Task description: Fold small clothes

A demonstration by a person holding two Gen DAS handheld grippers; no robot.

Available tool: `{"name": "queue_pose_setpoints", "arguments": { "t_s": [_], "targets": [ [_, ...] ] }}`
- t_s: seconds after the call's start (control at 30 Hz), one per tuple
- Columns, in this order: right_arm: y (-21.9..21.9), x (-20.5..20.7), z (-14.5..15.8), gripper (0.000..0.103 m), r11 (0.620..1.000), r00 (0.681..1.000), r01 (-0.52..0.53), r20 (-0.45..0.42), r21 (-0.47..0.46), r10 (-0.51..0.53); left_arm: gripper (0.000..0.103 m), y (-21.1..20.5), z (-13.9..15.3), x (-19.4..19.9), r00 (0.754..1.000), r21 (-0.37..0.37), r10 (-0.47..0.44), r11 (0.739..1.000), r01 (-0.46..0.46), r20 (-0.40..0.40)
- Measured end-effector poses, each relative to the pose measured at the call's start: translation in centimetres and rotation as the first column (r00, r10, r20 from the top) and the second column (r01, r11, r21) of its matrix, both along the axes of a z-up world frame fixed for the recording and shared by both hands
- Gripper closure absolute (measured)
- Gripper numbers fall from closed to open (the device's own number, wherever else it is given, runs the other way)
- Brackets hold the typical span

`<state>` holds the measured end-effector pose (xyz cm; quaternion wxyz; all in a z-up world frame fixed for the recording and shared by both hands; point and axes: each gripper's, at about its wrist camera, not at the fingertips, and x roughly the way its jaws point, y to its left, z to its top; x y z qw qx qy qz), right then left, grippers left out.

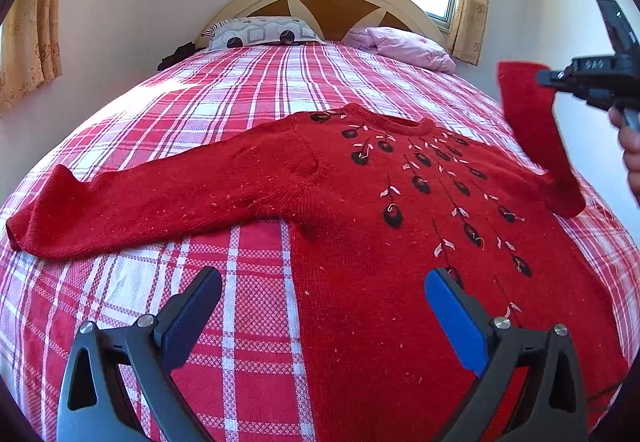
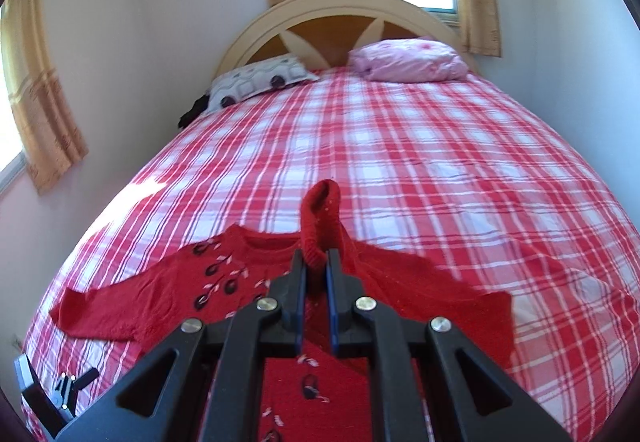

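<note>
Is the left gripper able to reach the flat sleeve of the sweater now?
Probably yes. The left gripper is open and empty above the sweater hem. The flat sleeve lies spread on the bed with nothing on it or between them. The right gripper holds the other sleeve far aside.

Red sweater with black-and-pink embroidery, red-and-white plaid bedspread, pink pillow

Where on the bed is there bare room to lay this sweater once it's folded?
Bare bedspread runs between the sweater and the pillows, and left of the sweater's body under its sleeve. The near right side is crowded by the sweater.
</note>
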<state>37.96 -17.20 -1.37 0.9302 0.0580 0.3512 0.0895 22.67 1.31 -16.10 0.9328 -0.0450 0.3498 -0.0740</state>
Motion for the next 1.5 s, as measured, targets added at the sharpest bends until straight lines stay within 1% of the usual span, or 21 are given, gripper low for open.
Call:
{"name": "queue_pose_setpoints", "arguments": {
  "t_s": [0.17,0.3,0.33,0.37,0.43,0.5,0.6,0.63,0.73,0.77,0.87,1.0,1.07,1.1,1.13,1.17,1.2,1.23,1.33,1.4,1.5],
  "targets": [
    [3.1,0.1,-4.7,0.091,0.996,0.994,-0.087,-0.077,-0.035,0.084,0.001,0.2,0.7,0.6,1.0,-0.032,-0.013,0.999,0.013,-0.005],
    [3.6,0.3,-9.1,0.086,0.989,0.974,-0.149,-0.172,-0.001,0.147,0.001,-0.9,1.3,1.8,0.999,-0.041,-0.045,0.998,0.045,-0.01],
    [3.7,0.1,-9.4,0.081,0.987,0.97,-0.16,-0.183,0.011,0.159,0.001,-1.2,1.3,2.0,0.999,-0.042,-0.053,0.998,0.052,-0.014],
    [3.4,-0.1,-9.8,0.06,0.984,0.965,-0.171,-0.192,0.04,0.176,0.001,-1.7,1.4,2.4,0.998,-0.043,-0.063,0.997,0.063,-0.02],
    [2.2,-0.9,-9.9,0.034,0.979,0.964,-0.178,-0.18,0.103,0.195,0.001,-3.0,1.6,3.1,0.995,-0.051,-0.101,0.994,0.099,-0.028],
    [0.2,-2.1,-9.5,0.036,0.974,0.969,-0.179,-0.144,0.139,0.199,0.001,-4.3,1.8,3.8,0.99,-0.058,-0.132,0.99,0.13,-0.039],
    [-3.8,-4.2,-8.9,0.036,0.982,0.988,-0.128,-0.072,0.142,0.139,0.003,-6.5,1.9,5.2,0.98,-0.087,-0.193,0.978,0.188,-0.051],
    [-6.1,-5.1,-8.7,0.036,0.983,0.994,-0.091,-0.042,0.156,0.099,0.006,-7.3,1.9,5.7,0.976,-0.091,-0.209,0.975,0.203,-0.057],
    [-11.4,-7.1,-8.3,0.036,0.983,1.0,0.018,0.019,0.183,-0.021,0.032,-10.0,1.7,7.5,0.962,-0.082,-0.262,0.963,0.255,-0.081],
    [-13.4,-7.9,-8.2,0.036,0.982,0.996,0.069,0.04,0.178,-0.078,0.035,-11.0,1.3,8.3,0.959,-0.068,-0.266,0.963,0.261,-0.097],
    [-16.8,-9.4,-8.5,0.032,0.972,0.977,0.188,0.071,0.14,-0.199,0.035,-13.2,0.1,10.4,0.954,-0.033,-0.267,0.964,0.265,-0.132],
    [-19.0,-10.3,-10.1,0.031,0.955,0.962,0.254,0.064,0.153,-0.266,0.036,-15.3,-1.6,12.9,0.946,0.003,-0.255,0.965,0.261,-0.201],
    [-19.9,-10.7,-10.9,0.031,0.945,0.957,0.27,0.059,0.185,-0.285,0.048,-15.4,-2.6,13.8,0.946,0.003,-0.23,0.972,0.237,-0.23],
    [-20.4,-11.0,-10.9,0.031,0.938,0.954,0.274,0.061,0.211,-0.293,0.051,-15.5,-2.7,14.0,0.95,0.015,-0.221,0.973,0.23,-0.223],
    [-21.0,-11.2,-10.8,0.031,0.931,0.95,0.281,0.067,0.235,-0.304,0.061,-15.6,-2.7,14.1,0.952,0.026,-0.218,0.973,0.228,-0.214],
    [-21.6,-11.3,-10.8,0.027,0.923,0.948,0.282,0.07,0.26,-0.309,0.075,-15.7,-2.6,14.3,0.953,0.032,-0.214,0.974,0.226,-0.215],
    [-21.8,-11.3,-11.1,0.023,0.918,0.947,0.286,0.064,0.274,-0.314,0.081,-15.8,-2.6,14.4,0.953,0.027,-0.213,0.974,0.224,-0.217],
    [-21.9,-11.4,-11.7,0.018,0.913,0.947,0.292,0.049,0.284,-0.318,0.095,-15.8,-2.5,14.7,0.951,0.012,-0.22,0.974,0.228,-0.218],
    [-23.2,-11.3,-13.3,0.017,0.887,0.937,0.334,-0.014,0.317,-0.348,0.097,-15.1,-1.2,15.0,0.955,-0.023,-0.214,0.977,0.214,-0.206],
    [-23.4,-11.7,-13.2,0.017,0.88,0.936,0.331,-0.002,0.34,-0.352,0.097,-14.3,0.3,14.9,0.966,-0.025,-0.201,0.98,0.2,-0.16],
    [-23.3,-11.9,-13.1,0.017,0.885,0.935,0.33,0.013,0.33,-0.354,0.097,-12.4,2.4,14.9,0.977,-0.048,-0.179,0.984,0.174,-0.118]
  ]
}}
